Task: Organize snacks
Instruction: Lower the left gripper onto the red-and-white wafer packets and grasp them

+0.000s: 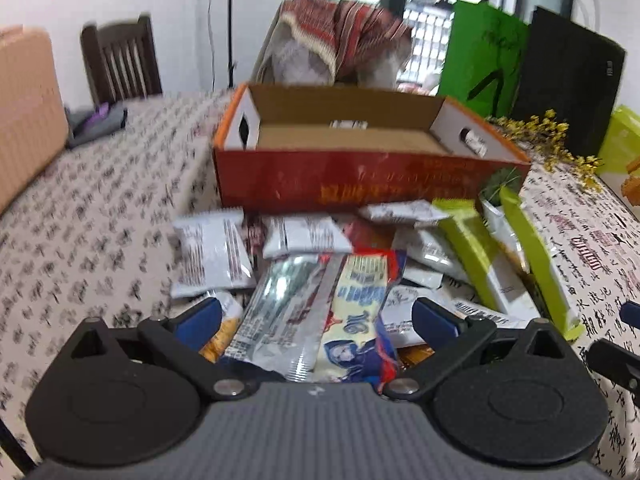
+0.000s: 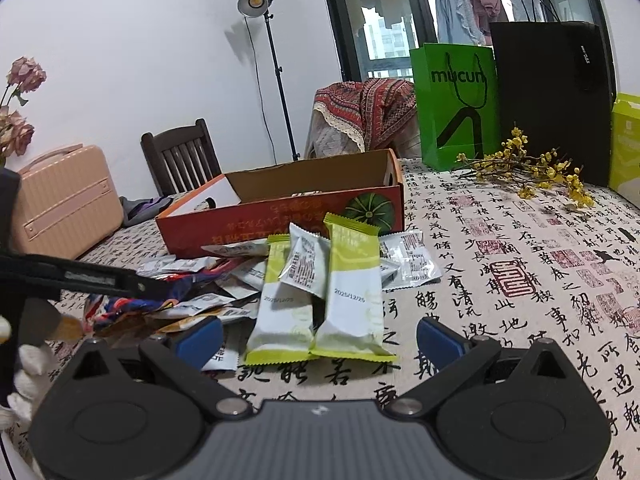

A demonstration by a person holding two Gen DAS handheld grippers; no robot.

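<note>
A: Where are the snacks now?

B: They lie in a loose heap of snack packets (image 1: 304, 264) on the table (image 1: 100, 216), just in front of the red cardboard box (image 1: 360, 176). I judge they are light, soft and slippery foil, so I would take one by its flat middle, not the crimped end.

A: And your jaws?

B: My left gripper (image 1: 316, 320) is wide open above a silver packet (image 1: 276, 312) and a blue-and-cream packet (image 1: 356, 320); it holds nothing. My right gripper (image 2: 320, 338) is also wide open and holds nothing, with two green-and-white packets (image 2: 320, 300) lying between its fingers.

A: Do the views differ?

B: The left view looks into the box, which seems nearly empty. The right view shows the lamp stand (image 2: 272, 64).
</note>
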